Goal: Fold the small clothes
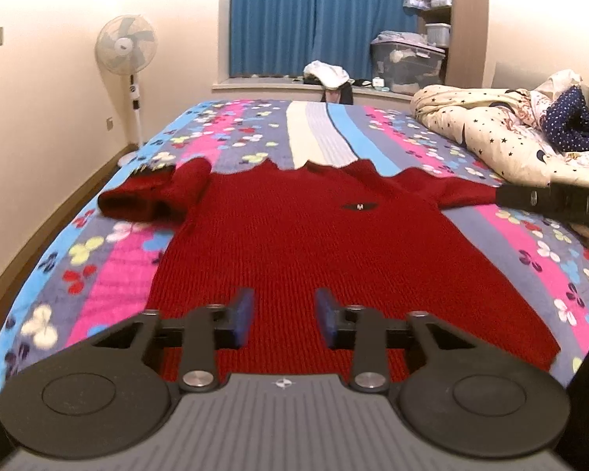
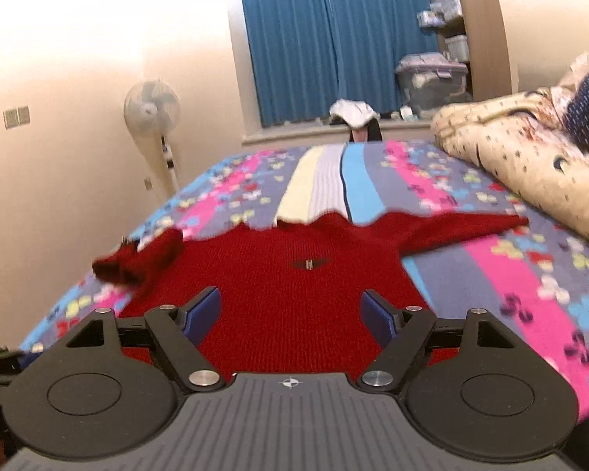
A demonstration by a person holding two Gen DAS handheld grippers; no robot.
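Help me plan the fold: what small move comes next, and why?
Probably bring the left gripper to the bunched left sleeve and pull it flat. The red sweater lies spread, both grippers are open, and only that sleeve is crumpled.

Only "DA" legible, in pale capitals on black gripper body (image 1: 561, 202) at far right edge; sweater's (image 1: 286, 235) chest badge unreadable.

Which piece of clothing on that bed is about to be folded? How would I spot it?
Look at the bed's flowered striped blanket. Lying flat across its middle is a dark red knitted sweater, one sleeve bunched. It alone is plain red, with a small dark badge on the chest.
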